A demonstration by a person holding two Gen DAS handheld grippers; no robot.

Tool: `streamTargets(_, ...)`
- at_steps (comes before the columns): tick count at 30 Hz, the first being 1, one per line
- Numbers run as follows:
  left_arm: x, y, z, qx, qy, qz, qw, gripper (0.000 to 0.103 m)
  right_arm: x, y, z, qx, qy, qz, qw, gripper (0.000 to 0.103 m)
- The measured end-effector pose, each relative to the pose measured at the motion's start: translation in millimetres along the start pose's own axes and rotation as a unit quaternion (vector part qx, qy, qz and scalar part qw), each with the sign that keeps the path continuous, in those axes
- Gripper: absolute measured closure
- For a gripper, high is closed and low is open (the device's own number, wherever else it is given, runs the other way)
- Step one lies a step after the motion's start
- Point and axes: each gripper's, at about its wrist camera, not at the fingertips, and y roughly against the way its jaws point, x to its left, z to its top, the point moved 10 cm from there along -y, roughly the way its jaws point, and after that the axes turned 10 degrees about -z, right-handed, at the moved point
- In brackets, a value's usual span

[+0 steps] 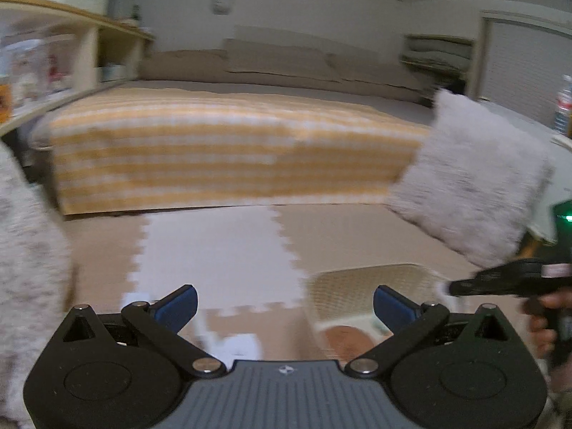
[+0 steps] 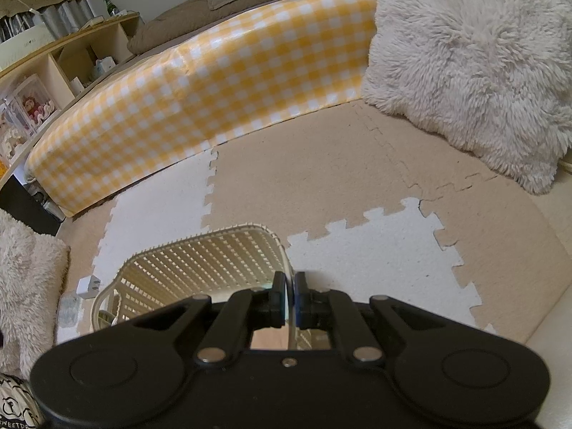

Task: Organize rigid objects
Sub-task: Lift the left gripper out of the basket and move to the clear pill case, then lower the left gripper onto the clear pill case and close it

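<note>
My right claw (image 2: 290, 295) is clamped on the rim of the cream lattice basket (image 2: 214, 261), low in the frame; its contents are unclear. My left claw (image 1: 285, 309) stands apart, empty. Foam mats (image 2: 321, 186) lie bare up to the checkered bed edge (image 2: 214, 89).

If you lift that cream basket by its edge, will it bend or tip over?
Probably it stays stiff: the basket looks like rigid plastic lattice, and the right claw is shut on its thin rim. It likely feels light, since its walls are mostly holes. Held by one edge, it may tilt, and whatever lies inside could slide.
</note>
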Motion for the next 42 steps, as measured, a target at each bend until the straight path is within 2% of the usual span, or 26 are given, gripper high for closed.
streamTargets(9,87,-3,-17,-0.007,0.015,0.087,0.9961,0.000,1,1,-1,-0.001,0.005,-0.004,1.000,0.098)
streamTargets(23,207,-45,-71,0.039,0.057,0.161,0.9845,0.000,3,2,-1,-0.007,0.016,-0.015,1.000,0.098)
streamTargets(32,239,-73,-82,0.066,0.021,0.185,0.9804,0.003,4,2,-2,-0.010,0.023,-0.019,1.000,0.098)
streamTargets(37,242,-87,-86,0.082,-0.005,0.188,0.9786,0.019,5,2,-2,-0.010,0.028,-0.022,0.999,0.098)
streamTargets(42,254,-96,-87,0.090,0.021,0.205,0.9745,0.019,5,2,-3,-0.010,0.029,-0.023,0.999,0.098)
